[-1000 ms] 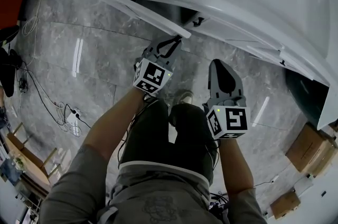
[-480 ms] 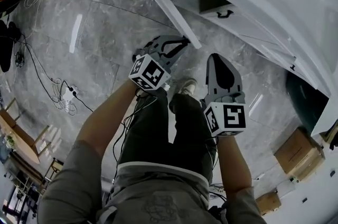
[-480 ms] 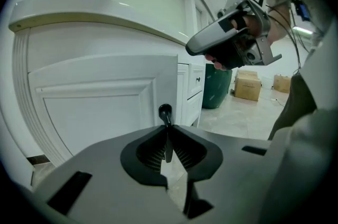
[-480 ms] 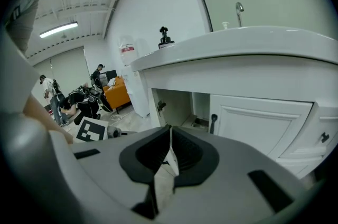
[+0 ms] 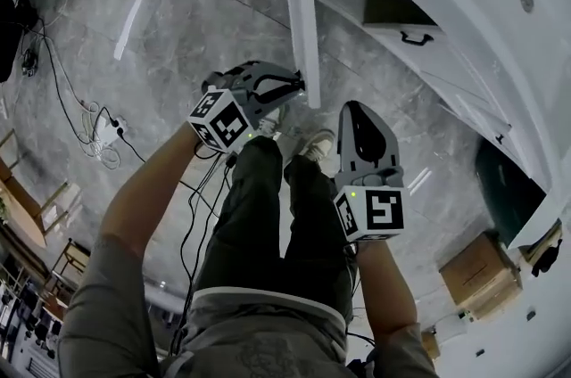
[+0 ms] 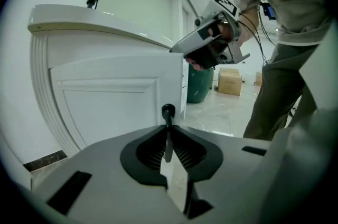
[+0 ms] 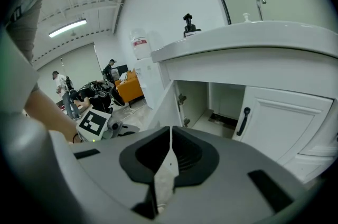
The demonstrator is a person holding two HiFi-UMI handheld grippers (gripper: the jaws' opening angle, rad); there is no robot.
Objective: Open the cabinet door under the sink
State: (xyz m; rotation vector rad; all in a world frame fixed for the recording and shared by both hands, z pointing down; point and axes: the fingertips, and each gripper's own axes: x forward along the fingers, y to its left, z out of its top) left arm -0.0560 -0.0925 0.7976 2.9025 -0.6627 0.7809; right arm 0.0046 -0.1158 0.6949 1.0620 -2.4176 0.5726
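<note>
Person: standing at the cabinet front, dark trousers [image 5: 268, 225], shoes [image 5: 308, 144] on the grey tiled floor [image 5: 178, 37].
Right gripper [image 5: 357, 110]: by the person's right leg, clear of the cabinet and touching nothing. Its fingers [image 7: 185, 154] are pressed together with nothing in between.
Left gripper [image 5: 293, 86]: at the free edge of the open door. Its fingers [image 6: 150, 154] are clamped narrow on the door handle.
Door handle [image 6: 168, 110]: black upright bar near the door's free edge. Its knob end pokes up above the jaws.
Cabinet door [image 5: 302, 20]: white, panelled, under the sink. It stands wide open, sticking out from the cabinet front toward the person, and is edge-on in the head view.
Cabinet opening [image 7: 214, 104]: inside exposed, with hinges [image 7: 182, 99] on its left wall.
Second door [image 7: 280, 122]: just right of the opening, shut, with a black handle [image 7: 242, 121] near its left edge.
Sink top [image 7: 253, 38]: white, overhangs the cabinet front. A faucet [image 7: 259, 2] and a dispenser [image 7: 188, 23] stand on it, the dispenser toward its left end.
Green bin [image 5: 504, 184]: on the floor past the cabinet's right end.
Cardboard boxes [image 5: 477, 269]: on the floor near the bin.
Cables and power strip [image 5: 105, 134]: on the floor to the person's left, well apart from the cabinet.
Background: people [image 7: 63, 93] and an orange sofa [image 7: 129, 85], far across the room and too small to detail.
</note>
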